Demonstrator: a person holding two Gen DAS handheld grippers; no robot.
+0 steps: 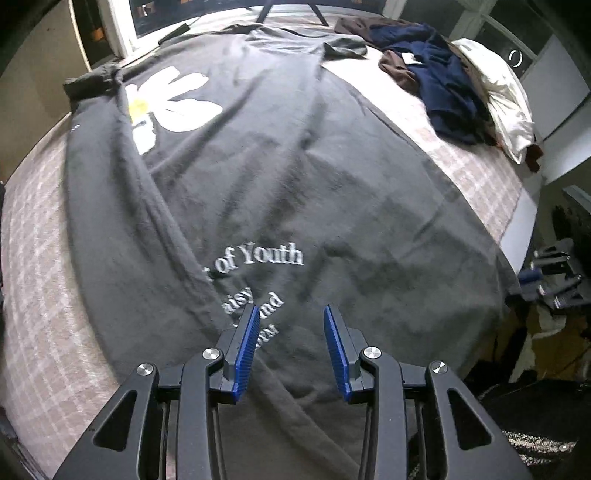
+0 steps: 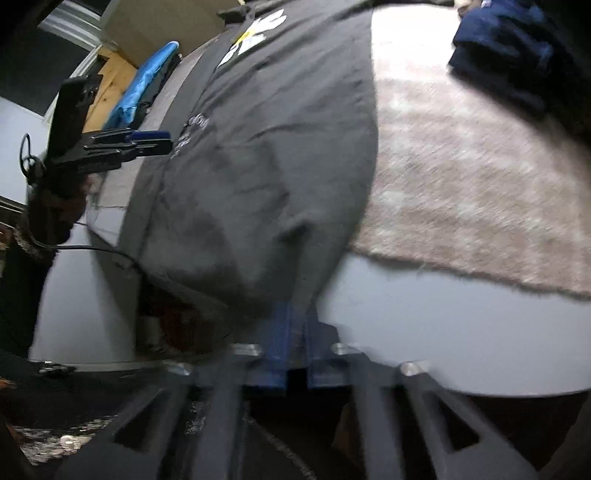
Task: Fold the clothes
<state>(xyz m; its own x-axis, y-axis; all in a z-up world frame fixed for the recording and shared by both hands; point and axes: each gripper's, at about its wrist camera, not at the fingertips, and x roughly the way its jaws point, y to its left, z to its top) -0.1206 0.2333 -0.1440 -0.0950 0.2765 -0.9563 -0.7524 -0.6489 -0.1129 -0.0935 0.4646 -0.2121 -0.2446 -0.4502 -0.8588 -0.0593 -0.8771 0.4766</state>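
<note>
**Around the bed**

A pink checked blanket (image 1: 40,236) covers the bed. A cream pillow (image 1: 502,96) lies at its far right corner. A dark-framed window (image 1: 236,11) stands beyond. A bright blue object (image 2: 144,88) rests beside the bed's left edge.

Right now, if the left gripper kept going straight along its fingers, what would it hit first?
Most likely the dark grey T-shirt spread on the bed: the open left gripper points down at its white lettering, with nothing between. How far off is unclear.
</note>
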